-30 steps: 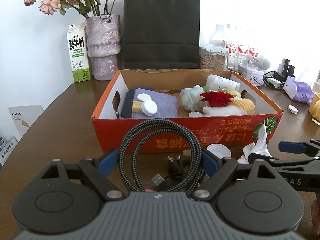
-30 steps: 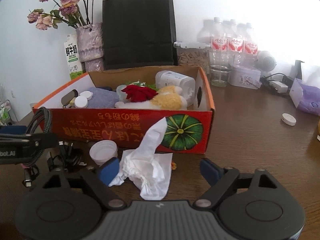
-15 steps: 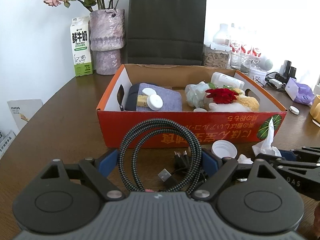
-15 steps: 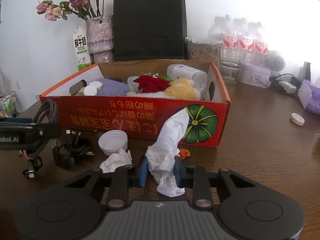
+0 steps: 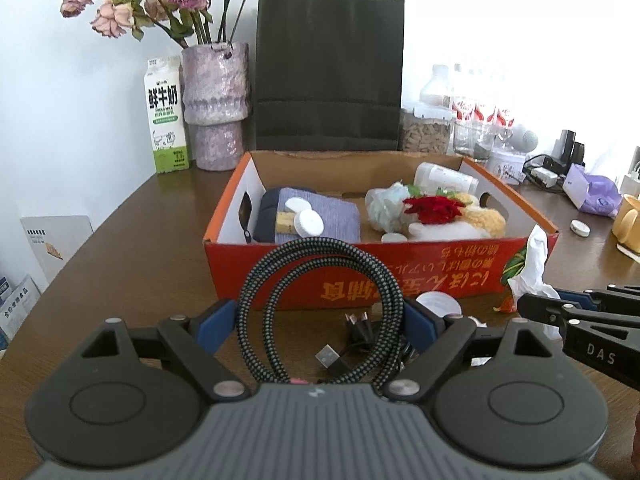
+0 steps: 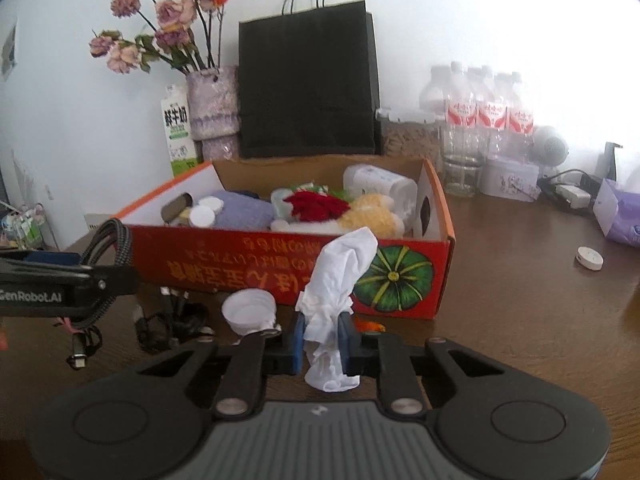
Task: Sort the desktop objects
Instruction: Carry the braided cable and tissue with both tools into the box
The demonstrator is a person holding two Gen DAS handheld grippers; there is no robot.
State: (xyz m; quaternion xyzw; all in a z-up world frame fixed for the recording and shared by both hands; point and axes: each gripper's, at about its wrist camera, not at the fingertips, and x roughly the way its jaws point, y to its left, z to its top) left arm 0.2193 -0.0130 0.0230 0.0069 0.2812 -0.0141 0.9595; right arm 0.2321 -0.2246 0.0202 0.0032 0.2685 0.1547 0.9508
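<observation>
My left gripper is shut on a coiled braided cable and holds it above the table in front of the red cardboard box. The cable's loose plugs hang below. My right gripper is shut on a crumpled white tissue, lifted before the box's pumpkin picture. The tissue also shows in the left wrist view. The box holds a purple cloth, white caps, a red flower and a plush toy.
A white cup lid and a black cable bundle lie in front of the box. A small orange scrap lies by the box. Behind stand a vase, milk carton, black bag and bottles. A white cap lies at right.
My right gripper closed on the tissue and lifted it off the table. My left gripper rose with the cable, so both views look more down into the box.
</observation>
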